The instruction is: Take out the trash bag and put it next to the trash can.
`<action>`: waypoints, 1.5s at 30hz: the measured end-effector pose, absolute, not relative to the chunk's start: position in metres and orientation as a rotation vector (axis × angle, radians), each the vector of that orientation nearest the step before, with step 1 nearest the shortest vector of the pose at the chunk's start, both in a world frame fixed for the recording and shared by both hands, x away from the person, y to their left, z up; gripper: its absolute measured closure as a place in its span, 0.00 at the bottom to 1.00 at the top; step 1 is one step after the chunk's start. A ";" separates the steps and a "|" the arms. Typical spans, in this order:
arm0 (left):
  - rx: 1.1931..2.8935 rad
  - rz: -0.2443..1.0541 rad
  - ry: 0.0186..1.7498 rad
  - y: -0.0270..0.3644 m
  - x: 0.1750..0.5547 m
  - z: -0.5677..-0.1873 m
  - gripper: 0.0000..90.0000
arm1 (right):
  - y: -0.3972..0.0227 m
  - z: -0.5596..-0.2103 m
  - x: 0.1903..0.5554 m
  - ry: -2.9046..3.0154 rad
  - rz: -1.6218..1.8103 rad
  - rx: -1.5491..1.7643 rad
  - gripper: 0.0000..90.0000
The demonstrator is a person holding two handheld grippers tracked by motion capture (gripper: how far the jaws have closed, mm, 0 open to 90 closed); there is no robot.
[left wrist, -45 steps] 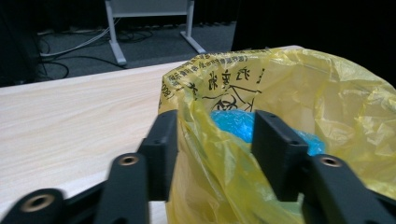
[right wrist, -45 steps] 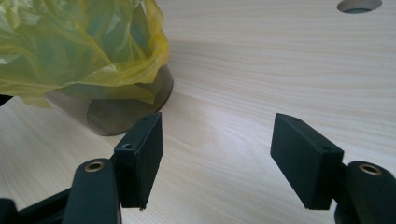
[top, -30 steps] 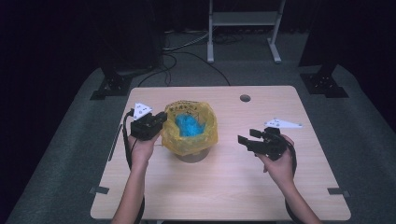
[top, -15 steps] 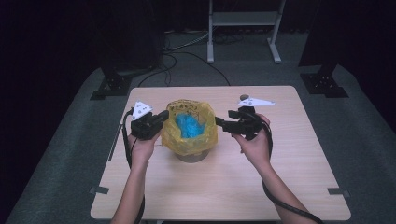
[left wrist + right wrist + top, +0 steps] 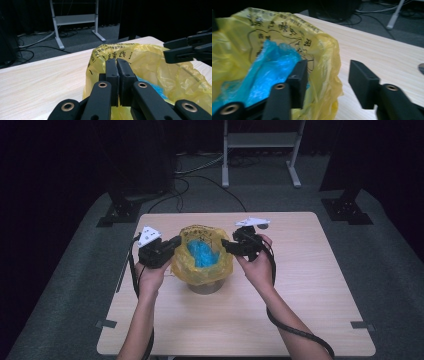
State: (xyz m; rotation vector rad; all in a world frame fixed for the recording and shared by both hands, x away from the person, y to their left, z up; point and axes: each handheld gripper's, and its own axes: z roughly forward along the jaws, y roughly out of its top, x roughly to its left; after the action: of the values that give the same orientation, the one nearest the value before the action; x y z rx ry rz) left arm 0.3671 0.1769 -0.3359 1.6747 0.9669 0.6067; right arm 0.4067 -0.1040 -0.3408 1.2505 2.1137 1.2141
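Note:
A yellow plastic bag (image 5: pixel 200 270) with black print lines a small round bin (image 5: pixel 206 287) at the table's middle, and crumpled blue film (image 5: pixel 200 254) lies inside it. My left gripper (image 5: pixel 175 243) is at the bag's left rim. In the left gripper view its jaws (image 5: pixel 117 66) are pressed together on the yellow bag (image 5: pixel 155 65) edge. My right gripper (image 5: pixel 226 245) is at the right rim. Its jaws have just been closing; they straddle the rim (image 5: pixel 328 75), one inside by the blue film (image 5: pixel 272 65), the other outside and clear of the plastic.
The wooden table (image 5: pixel 300 310) has bare room all around the bin, and a round grommet (image 5: pixel 421 68) sits near its far edge. A white metal stand (image 5: pixel 260 140), black stand feet (image 5: pixel 117 212) and cables are on the floor behind.
My right gripper has moved left from the table's right side up to the bag's right rim, and its jaws have narrowed. The left gripper has stayed at the left rim.

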 end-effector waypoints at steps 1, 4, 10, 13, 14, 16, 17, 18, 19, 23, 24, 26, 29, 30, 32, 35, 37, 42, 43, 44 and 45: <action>1.676 0.605 0.965 0.177 0.367 -0.336 0.98 | -0.103 -0.341 0.408 2.116 1.198 1.250 0.65; 1.674 0.594 0.962 0.175 0.368 -0.335 0.98 | -0.102 -0.342 0.409 2.113 1.178 1.246 0.80; 1.668 0.581 0.954 0.174 0.368 -0.333 0.98 | -0.098 -0.337 0.406 2.075 1.186 1.217 0.97; 1.665 0.573 0.949 0.173 0.368 -0.331 0.98 | -0.099 -0.332 0.405 2.060 1.205 1.218 1.00; 1.665 0.572 0.945 0.173 0.368 -0.330 0.98 | -0.099 -0.331 0.404 2.059 1.220 1.219 1.00; 1.663 0.570 0.939 0.171 0.368 -0.329 0.98 | -0.099 -0.327 0.403 2.064 1.251 1.211 1.00; 1.666 0.567 0.934 0.169 0.368 -0.328 0.98 | -0.098 -0.325 0.401 2.069 1.269 1.206 1.00; 1.668 0.566 0.931 0.168 0.369 -0.327 0.98 | -0.098 -0.323 0.399 2.077 1.297 1.203 1.00; 1.671 0.562 0.925 0.166 0.369 -0.327 0.98 | -0.097 -0.320 0.398 2.087 1.326 1.198 1.00; 1.684 0.551 0.904 0.158 0.369 -0.325 0.98 | -0.091 -0.315 0.394 2.168 1.441 1.193 1.00; 1.689 0.550 0.898 0.155 0.369 -0.325 0.98 | -0.089 -0.314 0.393 2.193 1.466 1.191 1.00; 1.698 0.548 0.888 0.152 0.370 -0.324 0.98 | -0.086 -0.314 0.392 2.245 1.524 1.187 1.00; 1.713 0.545 0.872 0.147 0.370 -0.322 0.98 | -0.083 -0.315 0.392 2.330 1.615 1.185 1.00; 1.717 0.546 0.868 0.146 0.370 -0.322 0.98 | -0.082 -0.316 0.393 2.357 1.643 1.182 1.00; 1.722 0.541 0.861 0.143 0.371 -0.321 0.98 | -0.081 -0.318 0.394 2.403 1.701 1.191 1.00; 1.735 0.538 0.854 0.140 0.371 -0.321 0.98 | -0.080 -0.322 0.397 2.457 1.766 1.194 1.00; 1.737 0.537 0.852 0.140 0.371 -0.321 0.98 | -0.079 -0.325 0.398 2.501 1.807 1.175 1.00; 1.749 0.532 0.852 0.138 0.372 -0.322 0.98 | -0.079 -0.331 0.400 2.535 1.835 1.177 0.90; 1.751 0.531 0.851 0.138 0.372 -0.322 0.98 | -0.079 -0.332 0.401 2.537 1.837 1.178 0.88; 1.753 0.531 0.849 0.138 0.372 -0.322 0.98 | -0.078 -0.332 0.401 2.547 1.840 1.178 0.85; 1.753 0.530 0.850 0.137 0.373 -0.322 0.98 | -0.078 -0.333 0.401 2.555 1.842 1.173 0.81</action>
State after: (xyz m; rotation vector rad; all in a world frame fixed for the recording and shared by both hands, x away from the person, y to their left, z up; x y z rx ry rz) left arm 0.3728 0.1374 -0.3217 1.7527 0.8500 0.5297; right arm 0.4011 -0.0779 -0.3326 1.1726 2.5550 1.8425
